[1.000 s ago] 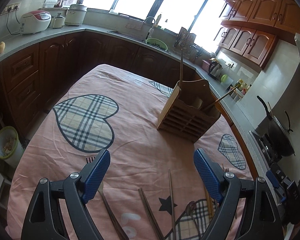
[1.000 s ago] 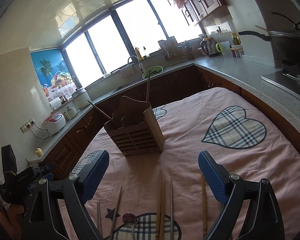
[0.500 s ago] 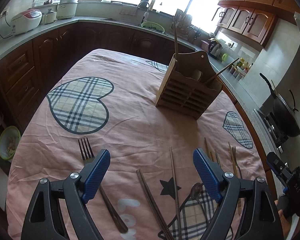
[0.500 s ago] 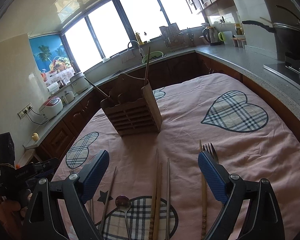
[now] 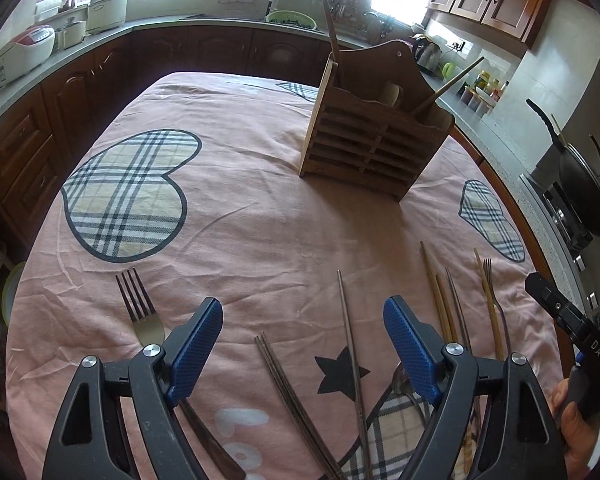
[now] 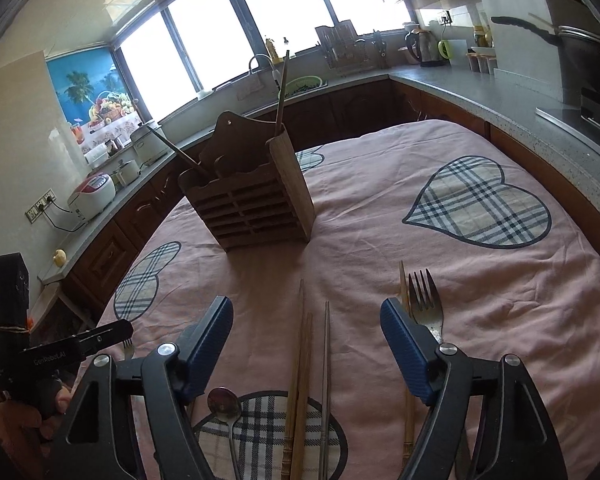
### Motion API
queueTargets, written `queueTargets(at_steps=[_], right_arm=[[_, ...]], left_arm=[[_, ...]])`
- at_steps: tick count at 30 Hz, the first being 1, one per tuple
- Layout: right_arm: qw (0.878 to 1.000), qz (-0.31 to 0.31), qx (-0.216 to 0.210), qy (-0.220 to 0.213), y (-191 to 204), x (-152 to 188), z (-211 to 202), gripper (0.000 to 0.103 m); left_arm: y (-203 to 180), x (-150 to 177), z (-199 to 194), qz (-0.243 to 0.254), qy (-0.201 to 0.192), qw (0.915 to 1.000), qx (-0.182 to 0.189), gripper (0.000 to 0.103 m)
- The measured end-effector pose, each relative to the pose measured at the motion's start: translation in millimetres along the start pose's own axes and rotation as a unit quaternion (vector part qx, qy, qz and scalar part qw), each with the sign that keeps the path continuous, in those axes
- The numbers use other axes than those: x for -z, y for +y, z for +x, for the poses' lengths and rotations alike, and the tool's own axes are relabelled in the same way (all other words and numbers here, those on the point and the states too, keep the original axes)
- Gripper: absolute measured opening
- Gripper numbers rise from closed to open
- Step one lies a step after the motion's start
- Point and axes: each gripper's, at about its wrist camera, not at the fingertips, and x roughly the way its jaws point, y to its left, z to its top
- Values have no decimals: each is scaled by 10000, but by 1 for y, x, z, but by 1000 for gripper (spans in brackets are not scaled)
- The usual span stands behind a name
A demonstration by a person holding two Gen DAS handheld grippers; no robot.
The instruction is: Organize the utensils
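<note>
Forks: two, first fork (image 5: 138, 304) at 8 o'clock in the left wrist view, second fork (image 5: 488, 270) at 4 o'clock
Spoon (image 5: 400, 376): one, at 5 o'clock
Chopsticks on the cloth: seven countable: dark pair (image 5: 284, 380) at 6 o'clock, one metal stick (image 5: 348, 340) beside it, wooden pair (image 5: 436, 292), one thin grey stick (image 5: 456, 312), and one wooden stick (image 5: 482, 276) against the second fork
Wooden holder (image 5: 372, 148): one, at 1 o'clock
Sticks standing in the holder: two, upright stick (image 5: 328, 20) and leaning stick (image 5: 456, 78)
Plaid hearts: three: large heart (image 5: 128, 196) at 9 o'clock, small heart (image 5: 488, 220) at 3 o'clock, and a part-hidden heart (image 5: 296, 88) at 12 o'clock
Black star (image 5: 340, 372): one
</note>
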Motion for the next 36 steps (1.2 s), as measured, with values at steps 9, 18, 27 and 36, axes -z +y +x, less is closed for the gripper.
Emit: queueTargets(at_steps=[9, 18, 27, 36], right_arm=[[9984, -50, 109, 545, -7, 2, 40, 49], [9947, -193, 186, 990, -10, -1, 80, 30], [9893, -520, 329, 1323, -9, 1, 108, 23], [9884, -663, 488, 1278, -10, 0, 109, 6]], left_arm=[[-13, -8, 43, 173, 376, 9991, -65, 72], [-28, -19, 83, 388, 731, 9964, -197, 64], [-42, -19, 110, 695, 792, 9935, -422, 53], [-48, -16, 112, 844, 737, 9928, -411, 7]])
